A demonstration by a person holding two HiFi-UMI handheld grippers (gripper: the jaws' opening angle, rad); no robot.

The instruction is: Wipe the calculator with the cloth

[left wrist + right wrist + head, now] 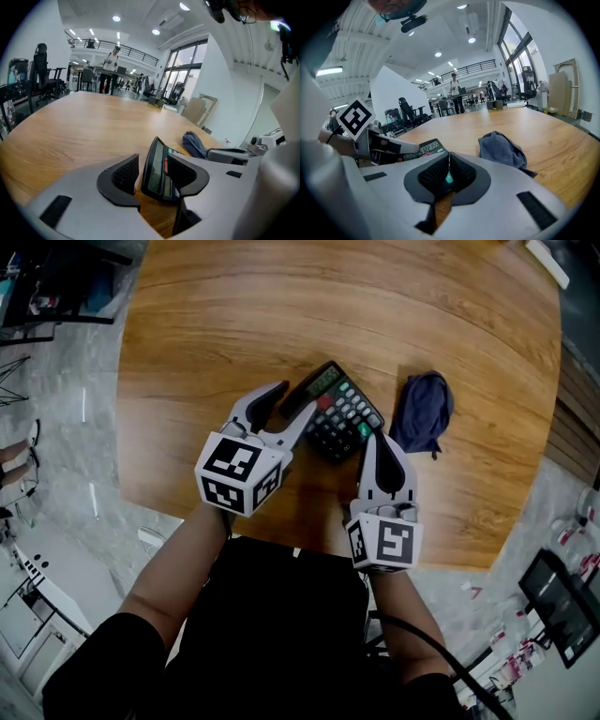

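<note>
Head view, looking steeply down on a round wooden table [234, 315]: the calculator [339, 412] lies near the middle, display end angled up-left, w/ the dark blue cloth [422, 412] bunched just beside it on the right, apart from it and untouched.

The left gripper [298, 397] comes in from the lower left w/ its jaws spread wide, straddling the display end of the calculator. In the left gripper view we see that end standing btwn the pads, w/ a clear gap on one side. We read no firm squeeze there yet, though contact on the other side is hard to rule out.

The right gripper [374, 437] has its jaws pressed together on nothing. Its tip sits by the calculator's near right corner, btwn the keys and the cloth. In the right gripper view only a sliver of a green key shows past the closed pads, and the cloth lies ahead and to the right.

We judge this as the setup stage, i.e. steadying the calculator, w/ no wiping begun and the cloth not yet picked up. As we see it, the next move calls for two things:
- The left jaws close onto the display end, gently enough not to tip or skid the calculator.
- The right jaws open, swing right and pinch a fold of cloth thick enough to drag over the keys.
</note>
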